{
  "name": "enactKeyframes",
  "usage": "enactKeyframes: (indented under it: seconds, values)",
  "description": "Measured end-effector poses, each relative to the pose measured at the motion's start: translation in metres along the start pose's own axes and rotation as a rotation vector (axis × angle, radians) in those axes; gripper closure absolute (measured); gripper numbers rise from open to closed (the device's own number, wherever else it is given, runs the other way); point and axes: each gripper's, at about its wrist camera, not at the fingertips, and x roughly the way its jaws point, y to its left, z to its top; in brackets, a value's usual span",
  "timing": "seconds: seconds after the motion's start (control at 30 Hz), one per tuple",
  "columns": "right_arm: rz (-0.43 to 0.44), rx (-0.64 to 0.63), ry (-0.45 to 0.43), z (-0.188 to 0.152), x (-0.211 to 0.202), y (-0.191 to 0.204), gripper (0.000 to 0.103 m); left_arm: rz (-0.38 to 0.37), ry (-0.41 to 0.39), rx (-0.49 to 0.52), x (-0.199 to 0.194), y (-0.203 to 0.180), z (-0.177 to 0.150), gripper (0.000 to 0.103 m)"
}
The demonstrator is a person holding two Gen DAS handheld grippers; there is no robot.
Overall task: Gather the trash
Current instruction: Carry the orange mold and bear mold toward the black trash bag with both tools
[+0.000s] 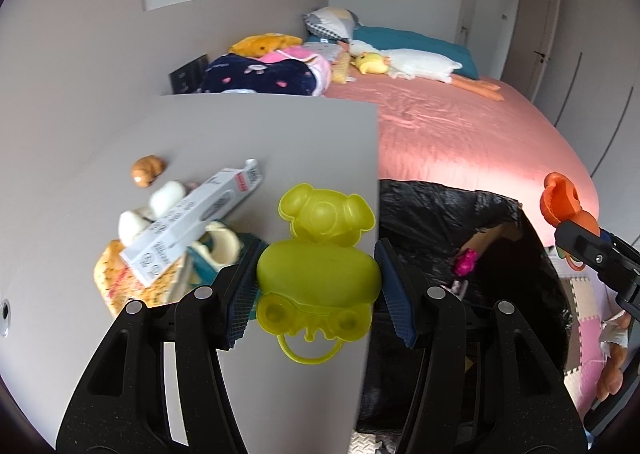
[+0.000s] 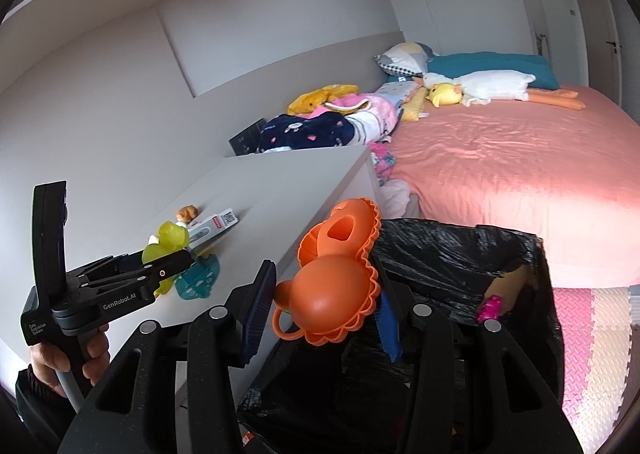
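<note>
My left gripper point(image 1: 318, 278) is shut on a yellow-green bear-shaped plastic mould point(image 1: 320, 274), held above the right edge of the grey cabinet top point(image 1: 280, 134). My right gripper point(image 2: 326, 306) is shut on an orange lion-shaped plastic mould point(image 2: 334, 294), held over the near left rim of the black-lined trash bin point(image 2: 460, 254). In the right wrist view the left gripper point(image 2: 160, 266) and its yellow-green mould point(image 2: 170, 238) show at the left, with a hand on the handle. In the left wrist view the right gripper point(image 1: 576, 238) and its orange mould point(image 1: 560, 198) show at the right edge.
On the cabinet top lie a white carton point(image 1: 192, 226), a teal mould point(image 2: 198, 278), a small brown figurine point(image 1: 147, 170) and a yellow packet point(image 1: 116, 282). A pink item point(image 1: 465, 261) lies in the bin. Beyond is a pink bed point(image 2: 520, 174) with plush toys; foam mats point(image 2: 600, 354) cover the floor.
</note>
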Motion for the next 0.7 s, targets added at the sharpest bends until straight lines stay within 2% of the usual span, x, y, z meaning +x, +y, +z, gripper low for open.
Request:
enactKeyframes:
  seconds: [0.7]
  values:
    - [-0.123, 0.081, -0.038, -0.006, -0.034, -0.053, 0.055, -0.13, 0.035, 0.112, 0.02, -0.068, 0.003, 0.048]
